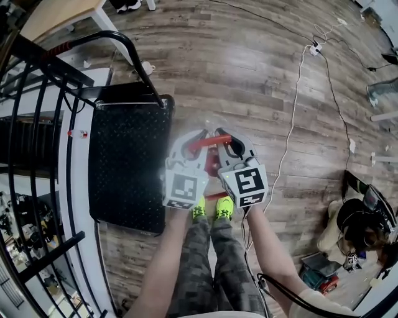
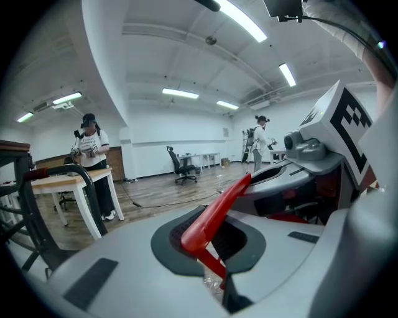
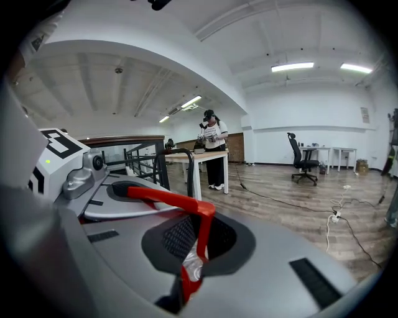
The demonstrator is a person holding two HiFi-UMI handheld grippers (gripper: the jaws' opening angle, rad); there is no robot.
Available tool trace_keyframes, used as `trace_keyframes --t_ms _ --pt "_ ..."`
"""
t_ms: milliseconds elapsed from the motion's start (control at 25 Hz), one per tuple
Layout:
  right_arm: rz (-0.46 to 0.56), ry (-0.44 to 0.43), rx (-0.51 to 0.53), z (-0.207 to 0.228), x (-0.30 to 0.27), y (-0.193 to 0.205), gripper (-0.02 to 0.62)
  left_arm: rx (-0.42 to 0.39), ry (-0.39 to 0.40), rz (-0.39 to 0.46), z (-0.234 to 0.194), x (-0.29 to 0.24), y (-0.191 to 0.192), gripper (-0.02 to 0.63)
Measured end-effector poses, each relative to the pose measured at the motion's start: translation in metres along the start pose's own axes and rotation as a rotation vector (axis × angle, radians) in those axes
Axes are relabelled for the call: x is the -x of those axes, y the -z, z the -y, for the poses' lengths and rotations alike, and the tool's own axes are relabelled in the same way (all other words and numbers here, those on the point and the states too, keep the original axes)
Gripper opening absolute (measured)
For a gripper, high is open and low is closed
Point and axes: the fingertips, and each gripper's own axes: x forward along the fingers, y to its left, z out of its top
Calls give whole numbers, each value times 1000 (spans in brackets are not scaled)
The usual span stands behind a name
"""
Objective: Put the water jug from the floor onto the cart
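A red carrying handle (image 1: 206,142) of the water jug runs between my two grippers, just right of the black flat cart (image 1: 127,168). My left gripper (image 1: 196,138) is shut on the handle's left end and my right gripper (image 1: 226,141) on its right end. The jug's clear body hangs under them and is mostly hidden. In the left gripper view the handle (image 2: 214,214) crosses my closed left gripper (image 2: 208,242), with clear plastic (image 2: 213,284) below. In the right gripper view the handle (image 3: 177,200) bends down through my right gripper (image 3: 196,242).
The cart's black push handle (image 1: 118,40) arches at its far end. A black railing (image 1: 37,118) runs along the left. A wooden table (image 1: 59,13) stands beyond the cart. White cables (image 1: 292,118) cross the floor on the right. The person's feet (image 1: 211,208) stand below the grippers.
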Motion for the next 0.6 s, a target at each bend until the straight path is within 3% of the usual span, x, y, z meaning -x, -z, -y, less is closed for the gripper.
trace_keyframes --t_ms 600 --pt "8 -195 42 -48 -11 -13 18 51 -177 -41 -24 43 7 11"
